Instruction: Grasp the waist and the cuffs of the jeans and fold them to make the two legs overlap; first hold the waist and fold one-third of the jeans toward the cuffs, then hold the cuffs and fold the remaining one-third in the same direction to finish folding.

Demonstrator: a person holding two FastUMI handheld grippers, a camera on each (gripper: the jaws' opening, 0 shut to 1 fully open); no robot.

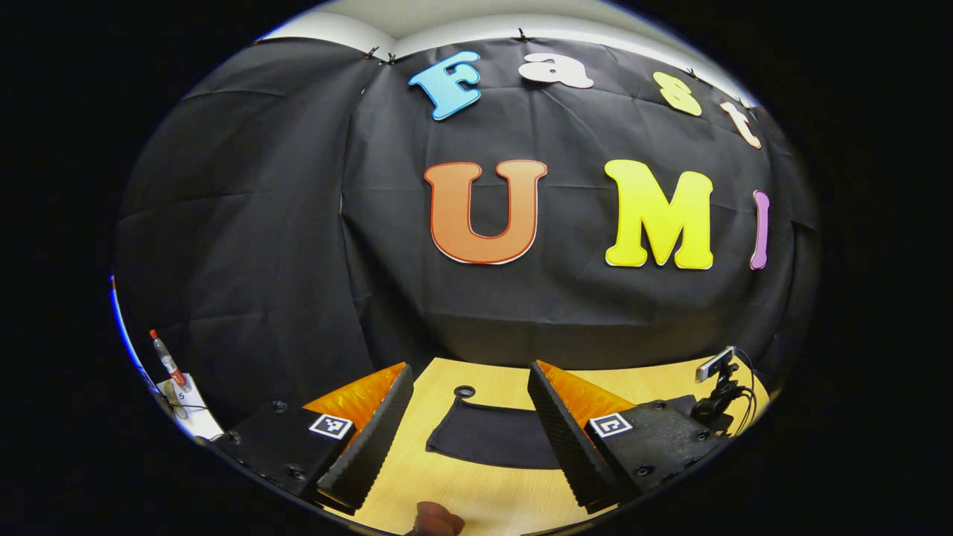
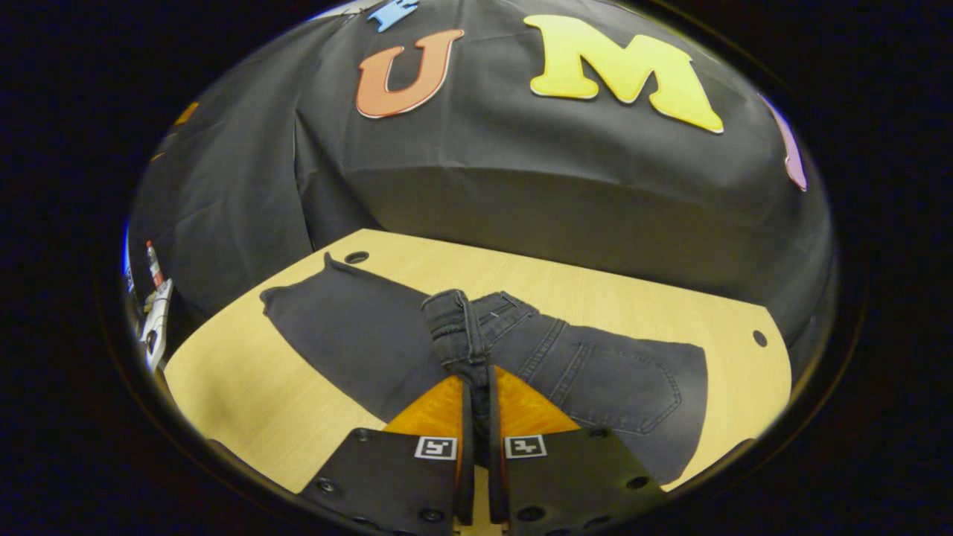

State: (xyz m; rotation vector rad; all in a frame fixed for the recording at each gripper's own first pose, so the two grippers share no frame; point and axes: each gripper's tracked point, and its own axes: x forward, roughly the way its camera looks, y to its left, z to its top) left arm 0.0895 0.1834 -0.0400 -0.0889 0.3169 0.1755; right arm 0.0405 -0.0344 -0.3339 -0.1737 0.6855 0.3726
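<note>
A pale wooden surface (image 2: 246, 387) with rounded corners stands against a black cloth wall, and the dark jeans (image 2: 357, 335) lie spread across its middle, one end reaching toward the far left corner by a small round hole (image 2: 357, 257), the pocketed seat lying toward the right edge. In the right gripper view the right claw (image 2: 476, 394) is pressed together on a bunched ridge of the waist (image 2: 454, 320), the denim puckered up between both fingers. In the left gripper view the left claw (image 1: 469, 424) stands wide apart and holds nothing, hovering above the surface with a leg end (image 1: 491, 439) lying flat beyond its fingers near the same hole; a small camera on a stand (image 1: 718, 387) sits at the far right of that view. The step in hand looks like the first pairing of the legs, with the waist gripped and the cuffs not yet taken. To do it well, the left claw should probably drop onto the cuff edge and bite through both layers near its hem. Both ends would then best rise together and travel level, so the cloth between them stays taut and one leg lands squarely on the other, seams aligned.
</note>
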